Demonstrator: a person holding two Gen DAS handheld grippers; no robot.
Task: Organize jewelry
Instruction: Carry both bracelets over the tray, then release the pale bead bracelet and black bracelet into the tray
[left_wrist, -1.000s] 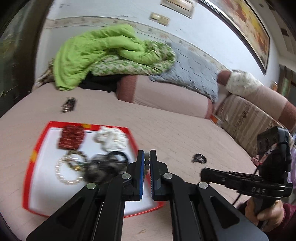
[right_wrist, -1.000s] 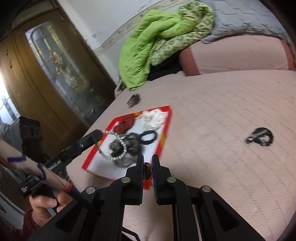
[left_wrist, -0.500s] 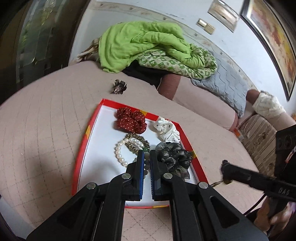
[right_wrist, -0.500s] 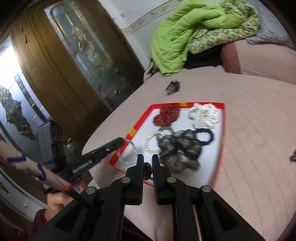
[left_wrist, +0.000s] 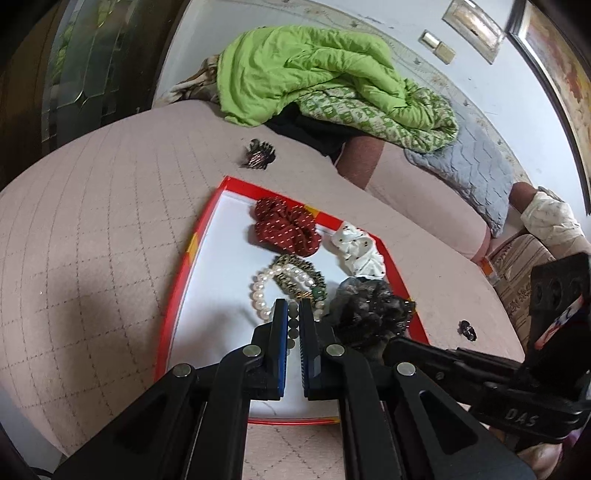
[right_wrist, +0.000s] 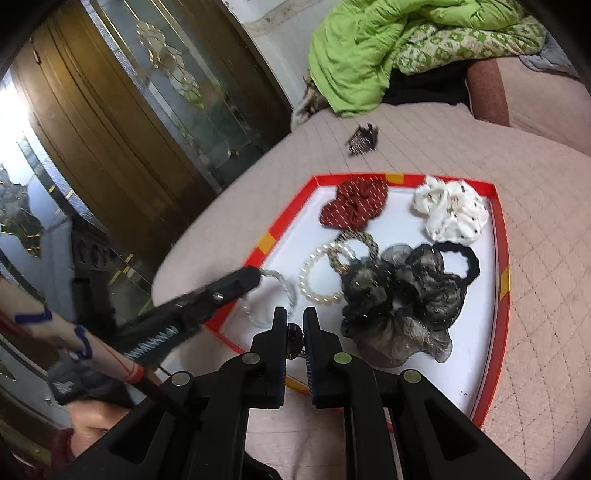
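A red-rimmed white tray (left_wrist: 207, 258) (right_wrist: 495, 332) lies on the pink quilted bed. It holds a red scrunchie (left_wrist: 286, 230), a white scrunchie (left_wrist: 360, 253), a pearl bracelet (left_wrist: 258, 291), a gold-and-black bracelet (left_wrist: 299, 271), a dark sheer scrunchie (right_wrist: 413, 295) and a black hair tie (right_wrist: 467, 262). My left gripper (left_wrist: 293, 306) (right_wrist: 255, 275) is shut on a pale grey-green bead bracelet (right_wrist: 275, 295), which hangs over the tray's near left corner. My right gripper (right_wrist: 294, 314) (left_wrist: 391, 345) is shut on a small dark round piece with a chain (right_wrist: 294, 338), above the tray's near edge.
A dark hair claw (left_wrist: 258, 157) (right_wrist: 362, 144) lies on the bed beyond the tray. A small black item (left_wrist: 467, 329) sits on the bed to the right. A green quilt (left_wrist: 306, 70) and grey pillow (left_wrist: 476, 166) are piled behind. A glass-panelled wooden door (right_wrist: 122, 122) stands left.
Both grippers have swung left and come in over the tray. The bead bracelet in the left gripper now hangs lower, at the tray's near left corner. Both stay shut.
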